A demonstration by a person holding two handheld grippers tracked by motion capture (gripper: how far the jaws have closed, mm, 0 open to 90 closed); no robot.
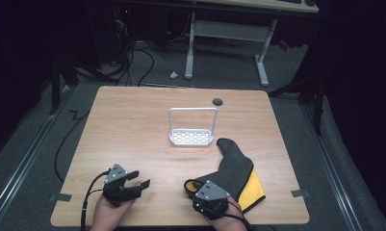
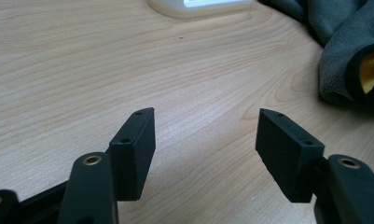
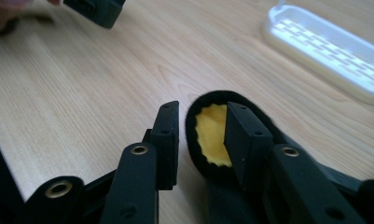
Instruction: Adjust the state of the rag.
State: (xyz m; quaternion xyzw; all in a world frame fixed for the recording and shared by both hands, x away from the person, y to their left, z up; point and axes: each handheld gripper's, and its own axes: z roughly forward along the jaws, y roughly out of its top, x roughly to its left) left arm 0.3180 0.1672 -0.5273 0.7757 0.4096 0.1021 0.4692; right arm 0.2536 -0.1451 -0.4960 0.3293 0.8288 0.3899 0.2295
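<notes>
Two hand-held grippers are seen at the near edge of a light wooden table (image 1: 133, 130).

The right gripper (image 3: 201, 128) is placed at the cuff of a dark grey sock (image 1: 236, 168) with a yellow lining (image 3: 212, 133). Its fingers (image 3: 168, 135) are parted. One finger is set inside the sock's open cuff against the yellow lining, and the other is set outside the cuff over bare wood, so the black cuff rim lies between them. Whether the pads press on the rim cannot be told. From the cuff, the sock is stretched away toward the far right of the table, with a yellow patch shown along its right side.

The left gripper (image 2: 205, 128) is held low over bare wood, its fingers (image 2: 135, 140) spread wide with nothing between them. The sock is seen ahead of them and to the right.

Beyond both grippers, near the table's middle, a white perforated tray with a tall hoop handle (image 1: 191, 138) is stood, just beside the sock's toe.
</notes>
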